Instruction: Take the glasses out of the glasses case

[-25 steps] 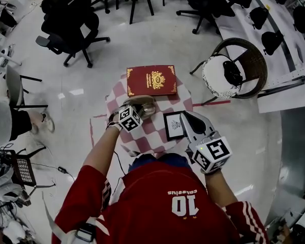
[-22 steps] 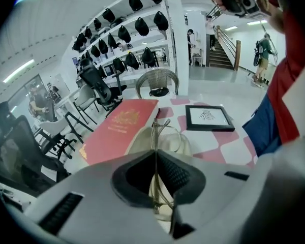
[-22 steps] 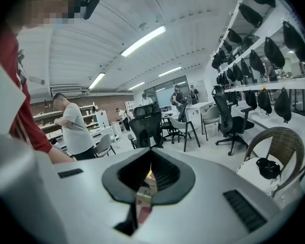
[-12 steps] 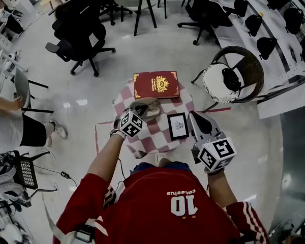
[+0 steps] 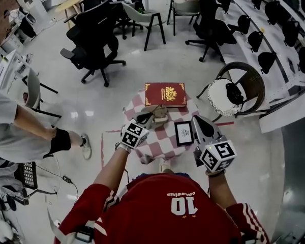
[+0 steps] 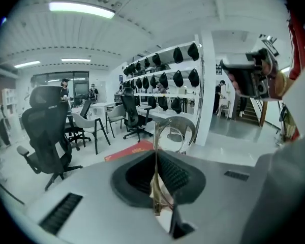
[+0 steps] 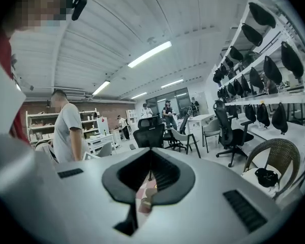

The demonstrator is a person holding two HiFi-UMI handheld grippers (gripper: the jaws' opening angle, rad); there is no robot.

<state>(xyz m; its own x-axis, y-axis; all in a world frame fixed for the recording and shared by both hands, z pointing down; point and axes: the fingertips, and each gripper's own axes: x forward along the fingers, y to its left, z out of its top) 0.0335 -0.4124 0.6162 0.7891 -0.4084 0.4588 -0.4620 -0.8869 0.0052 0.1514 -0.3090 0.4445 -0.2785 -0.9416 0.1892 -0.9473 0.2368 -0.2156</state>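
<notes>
We see the left gripper point(image 6: 155, 159) pinching the thin frame of the glasses point(image 6: 175, 131) at the frame's centre, above the checkered table point(image 5: 160, 141). Probably this grip spares the lens. The right gripper point(image 7: 149, 159) is pressed together and empty.

The glasses point(image 6: 175, 131) in your left tongs point(image 6: 155, 159) have a thin frame that looks like shiny metal, and clear glossy lenses. The tongs look like matt grey plastic, with black ribbed pads point(image 6: 173, 175). A red-and-white checked cloth covers the tabletop point(image 5: 165, 141). The red book point(image 5: 165, 94) has glossy gold print. The floor point(image 5: 107, 111) is smooth and shiny. The round chair point(image 5: 256, 80) is woven wicker.
</notes>
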